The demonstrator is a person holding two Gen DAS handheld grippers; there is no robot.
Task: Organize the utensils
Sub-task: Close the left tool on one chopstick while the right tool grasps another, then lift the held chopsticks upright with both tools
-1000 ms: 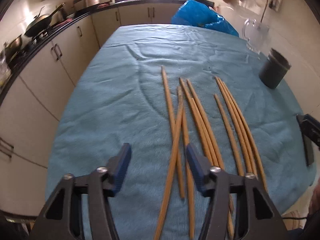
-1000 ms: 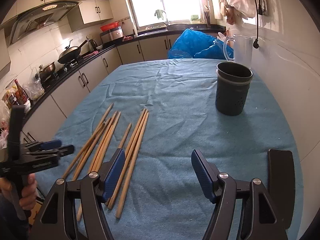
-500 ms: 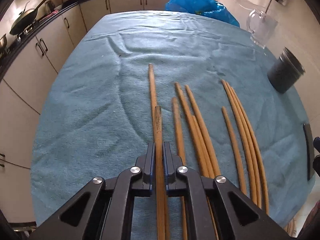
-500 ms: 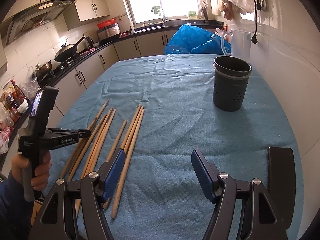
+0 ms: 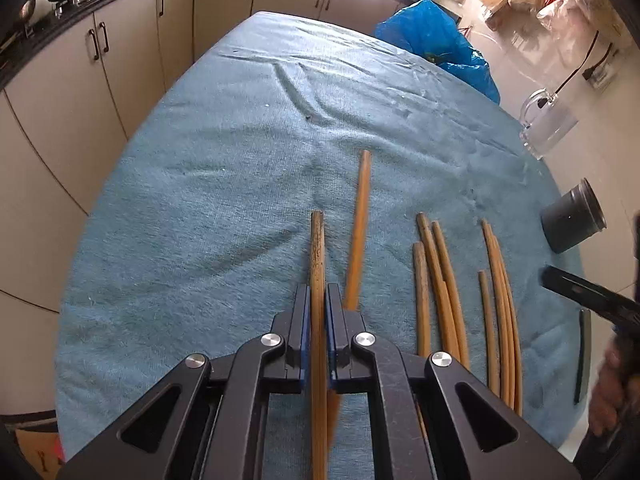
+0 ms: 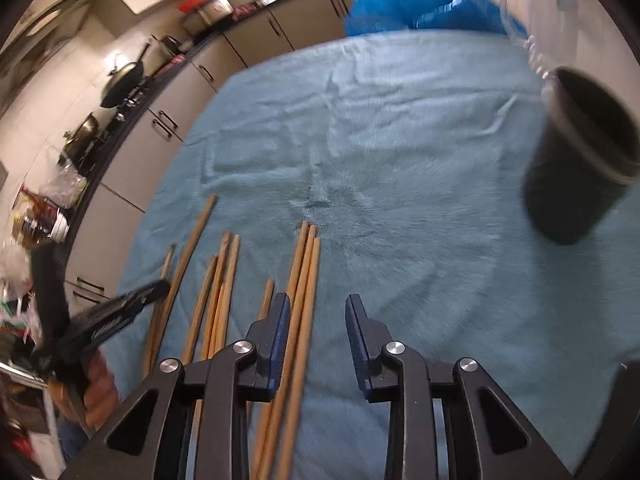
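Observation:
Several long wooden chopsticks [image 5: 440, 292] lie on the blue cloth [image 5: 224, 184]. My left gripper [image 5: 318, 300] is shut on one chopstick [image 5: 317, 248], which points forward, lifted a little above the cloth. Another chopstick [image 5: 359, 220] lies just right of it. In the right wrist view my right gripper [image 6: 316, 312] is open, low over a bundle of chopsticks [image 6: 304, 280] whose shafts pass between its jaws near the left pad. The dark utensil holder [image 6: 580, 164] stands upright at the right; it also shows in the left wrist view [image 5: 572, 224].
A clear glass jug [image 5: 548, 124] and a blue plastic bag [image 5: 436, 44] sit at the table's far right. A dark flat object [image 5: 582, 360] lies near the right edge. Kitchen cabinets [image 5: 80, 92] run along the left.
My left gripper closed on one chopstick and lifted it clear of the others. My right gripper moved left and down over the chopstick bundle, still open.

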